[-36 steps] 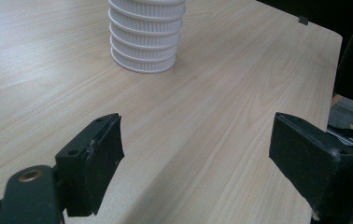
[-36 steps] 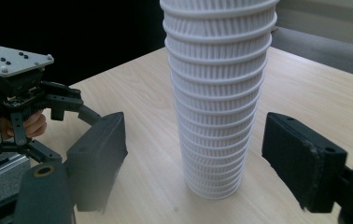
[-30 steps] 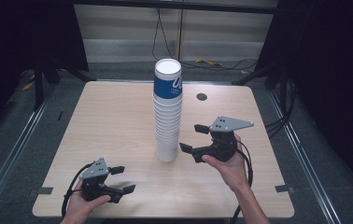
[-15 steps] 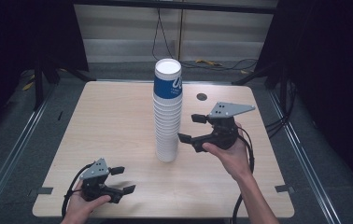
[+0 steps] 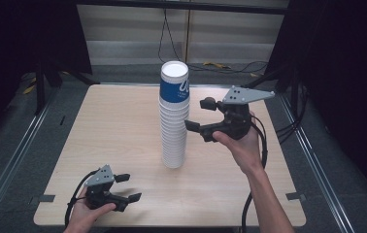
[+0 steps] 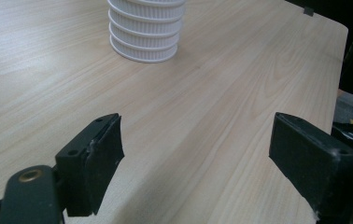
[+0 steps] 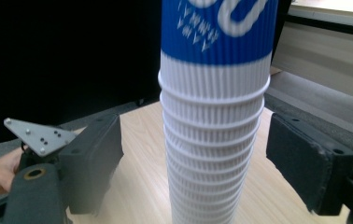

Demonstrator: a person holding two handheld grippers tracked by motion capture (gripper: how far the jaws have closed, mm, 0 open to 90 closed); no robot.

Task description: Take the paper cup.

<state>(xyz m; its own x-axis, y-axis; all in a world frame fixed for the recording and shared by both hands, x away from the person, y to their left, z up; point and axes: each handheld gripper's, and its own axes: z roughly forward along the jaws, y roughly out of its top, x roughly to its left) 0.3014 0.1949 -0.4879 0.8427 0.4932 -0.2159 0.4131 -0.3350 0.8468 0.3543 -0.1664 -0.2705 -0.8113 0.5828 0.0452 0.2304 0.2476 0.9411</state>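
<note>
right hand-held gripper (image 5: 200, 114) | raised, moved forward | now beside cup stack (image 5: 174, 116)

cup stack (image 7: 214, 130) | top, base cut off | logo blurred

A pale wood worktop (image 5: 123, 126) is standing on a grey floor (image 5: 21, 141), with metal rails (image 5: 11, 160) running along both sides. Black curtains (image 5: 346, 73) are hanging left and right, leaving the room's edges dark. Behind, a light panelled wall (image 5: 123, 34) is catching the light, and cables (image 5: 164, 29) are trailing down it, with yellow ones (image 5: 215, 65) lying on the floor.
</note>
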